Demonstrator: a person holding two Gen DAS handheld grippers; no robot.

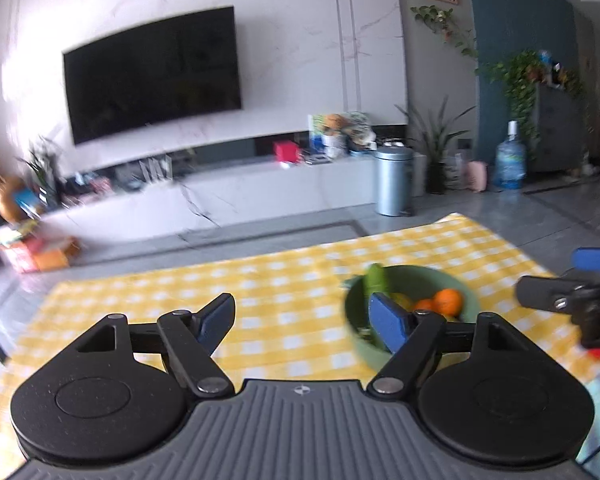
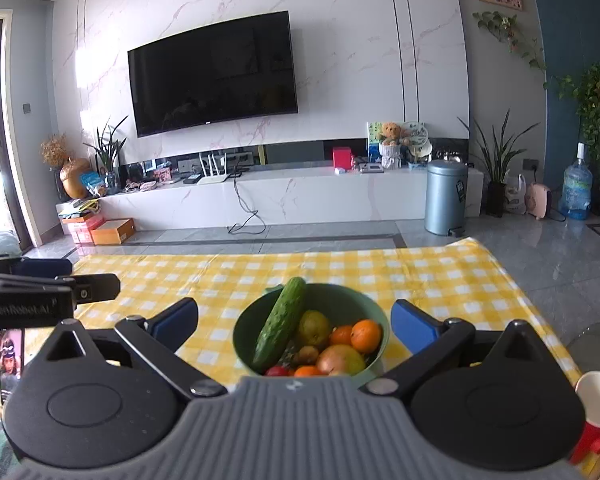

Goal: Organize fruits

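Yellow-checked tablecloth (image 2: 440, 276) (marble wall (image 2: 340, 40) behind)

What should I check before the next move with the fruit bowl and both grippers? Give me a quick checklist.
1. Left gripper open, nothing between its fingers: ok.
2. Right gripper open and empty: ok.
3. Green bowl upright on the yellow checked tablecloth: ok.
4. Cucumber seated in the bowl: not ok, it leans over the rim.
5. Oranges inside the bowl: ok.
6. Stray fruit outside the bowl: cannot tell, the near table is hidden.
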